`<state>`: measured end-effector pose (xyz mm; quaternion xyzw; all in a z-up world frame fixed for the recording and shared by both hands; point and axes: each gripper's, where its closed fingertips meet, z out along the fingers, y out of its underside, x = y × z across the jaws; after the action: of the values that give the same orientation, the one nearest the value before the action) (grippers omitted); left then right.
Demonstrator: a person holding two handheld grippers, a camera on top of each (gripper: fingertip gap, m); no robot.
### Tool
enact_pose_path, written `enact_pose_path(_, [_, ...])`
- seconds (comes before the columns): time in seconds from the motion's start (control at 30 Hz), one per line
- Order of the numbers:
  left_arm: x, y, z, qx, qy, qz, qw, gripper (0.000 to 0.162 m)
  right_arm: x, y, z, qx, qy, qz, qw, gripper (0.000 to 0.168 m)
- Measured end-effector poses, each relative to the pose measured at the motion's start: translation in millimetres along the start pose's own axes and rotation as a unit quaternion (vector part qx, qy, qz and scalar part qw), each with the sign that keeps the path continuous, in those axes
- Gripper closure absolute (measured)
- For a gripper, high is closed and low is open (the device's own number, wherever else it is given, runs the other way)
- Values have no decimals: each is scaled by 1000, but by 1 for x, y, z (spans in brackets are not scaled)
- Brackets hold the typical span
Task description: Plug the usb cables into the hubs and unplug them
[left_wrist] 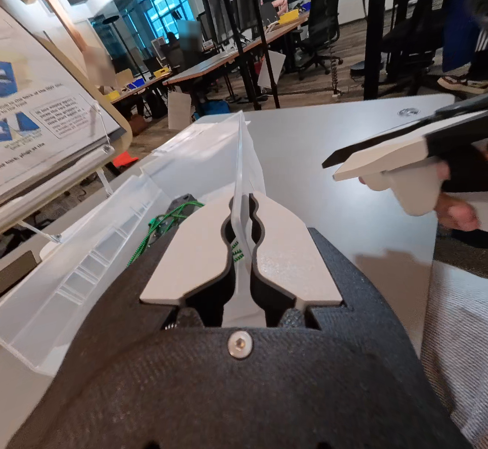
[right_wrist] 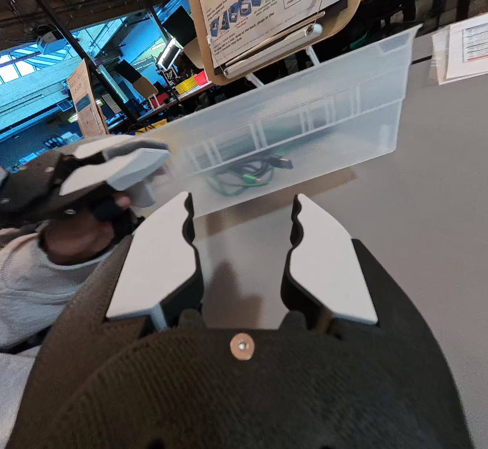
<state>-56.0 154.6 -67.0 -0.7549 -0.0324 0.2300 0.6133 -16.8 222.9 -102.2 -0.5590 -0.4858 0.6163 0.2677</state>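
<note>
Open-plan workshop, long desks and black office chairs behind a pale grey table (right_wrist: 422, 198): I run both grippers over a translucent plastic storage bin (right_wrist: 343, 109) that holds the task's gear. My left gripper (left_wrist: 244, 206) has its white fingers pinched narrow on the bin's thin near wall, and in the right wrist view the bin sits tilted, one end lifted off the tabletop. Inside it lie the green braided usb cables (right_wrist: 237, 185) in a loose tangle with a dark hub (right_wrist: 282, 163) among them, touching; nothing is on the table yet. My right gripper (right_wrist: 243, 209) hangs just short of the bin with its fingers spread wide and empty. A wooden clipboard stand with an illustrated instruction sheet (right_wrist: 272, 9) rises behind the bin. I judge this the opening step, getting hubs and cables out before any plugging. The next move, I reckon, calls for tipping the bin further, or sending my right gripper in to pick one piece clear of the tangle.
</note>
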Motion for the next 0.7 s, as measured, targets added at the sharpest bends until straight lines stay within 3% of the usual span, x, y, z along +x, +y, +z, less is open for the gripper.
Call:
enact_pose_path(0.17, [4, 23, 15, -8, 5, -9, 1000, 157, -10, 13, 3, -22, -20, 7, 1000, 94])
enact_pose_path(0.3, [11, 39, 21, -22, 25, -68, 997, 157, -16, 22, 9, -42, -33, 10, 999, 94])
enact_pose_path(0.43, [22, 56, 22, -65, 42, -41, 996, 158, -19, 22, 14, -45, -41, 7, 998, 93])
enact_pose_path(0.5, [26, 51, 15, -49, 52, -24, 997, 147, -19, 20, 17, -43, -41, -1, 998, 92])
enact_pose_path(0.6, [30, 40, 2, -9, 68, -33, 997, 115, -18, 14, 23, -29, -30, -16, 999, 87])
enact_pose_path(0.7, [20, 31, -12, 25, 53, -60, 996, 106, -19, -1, 28, 9, -22, -41, 999, 84])
